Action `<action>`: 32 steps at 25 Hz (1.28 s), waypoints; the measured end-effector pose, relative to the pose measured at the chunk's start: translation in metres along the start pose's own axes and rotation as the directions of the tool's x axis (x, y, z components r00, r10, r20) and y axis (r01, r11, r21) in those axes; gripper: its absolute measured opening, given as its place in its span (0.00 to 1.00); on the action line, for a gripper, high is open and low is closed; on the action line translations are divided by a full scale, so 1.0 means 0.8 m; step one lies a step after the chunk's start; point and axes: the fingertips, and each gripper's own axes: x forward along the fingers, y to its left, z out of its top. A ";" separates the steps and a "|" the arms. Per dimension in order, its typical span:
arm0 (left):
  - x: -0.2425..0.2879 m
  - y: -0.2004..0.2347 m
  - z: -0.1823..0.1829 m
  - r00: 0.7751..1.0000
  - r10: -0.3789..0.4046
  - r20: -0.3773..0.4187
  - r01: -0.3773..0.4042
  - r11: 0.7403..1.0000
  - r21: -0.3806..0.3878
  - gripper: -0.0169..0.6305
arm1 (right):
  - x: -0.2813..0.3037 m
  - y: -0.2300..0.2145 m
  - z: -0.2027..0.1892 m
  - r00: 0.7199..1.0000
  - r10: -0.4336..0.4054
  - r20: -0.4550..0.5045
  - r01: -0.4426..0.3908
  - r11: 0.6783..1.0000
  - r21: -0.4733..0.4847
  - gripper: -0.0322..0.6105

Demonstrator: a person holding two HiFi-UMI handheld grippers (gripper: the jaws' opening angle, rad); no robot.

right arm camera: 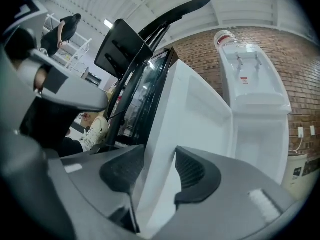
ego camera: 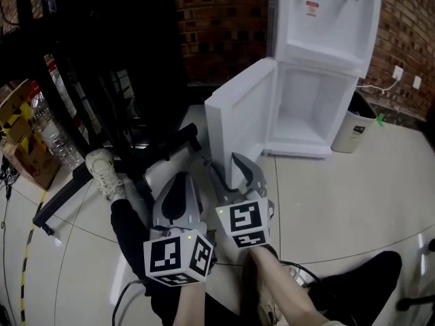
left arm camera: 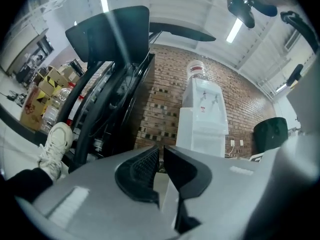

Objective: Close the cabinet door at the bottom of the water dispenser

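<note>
The white water dispenser [ego camera: 326,19] stands against the brick wall, and its bottom cabinet [ego camera: 309,107] is empty inside. The cabinet door [ego camera: 241,114] is swung out to the left, towards me. My right gripper [ego camera: 232,175] is at the door's free edge low down. In the right gripper view the door [right arm camera: 195,119] fills the gap between the right gripper's [right arm camera: 159,169] two pads, which close on its edge. My left gripper [ego camera: 178,194] hangs to the left of the door, apart from it, pointing at the dispenser [left arm camera: 205,104]. The left gripper [left arm camera: 161,166] has its jaws together and holds nothing.
A white waste bin [ego camera: 353,131] stands right of the dispenser. A black metal stand [ego camera: 88,175] with long floor legs is at the left, with a plastic bottle [ego camera: 51,134] and a cardboard box [ego camera: 27,148] behind it. A person's white shoe [ego camera: 102,172] rests by the stand.
</note>
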 end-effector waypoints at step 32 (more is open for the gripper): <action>-0.005 -0.149 0.017 0.988 -0.153 -0.005 0.153 0.987 0.058 0.07 | -0.157 -0.119 -0.031 0.958 -0.272 -0.092 0.275 0.961 0.017 0.29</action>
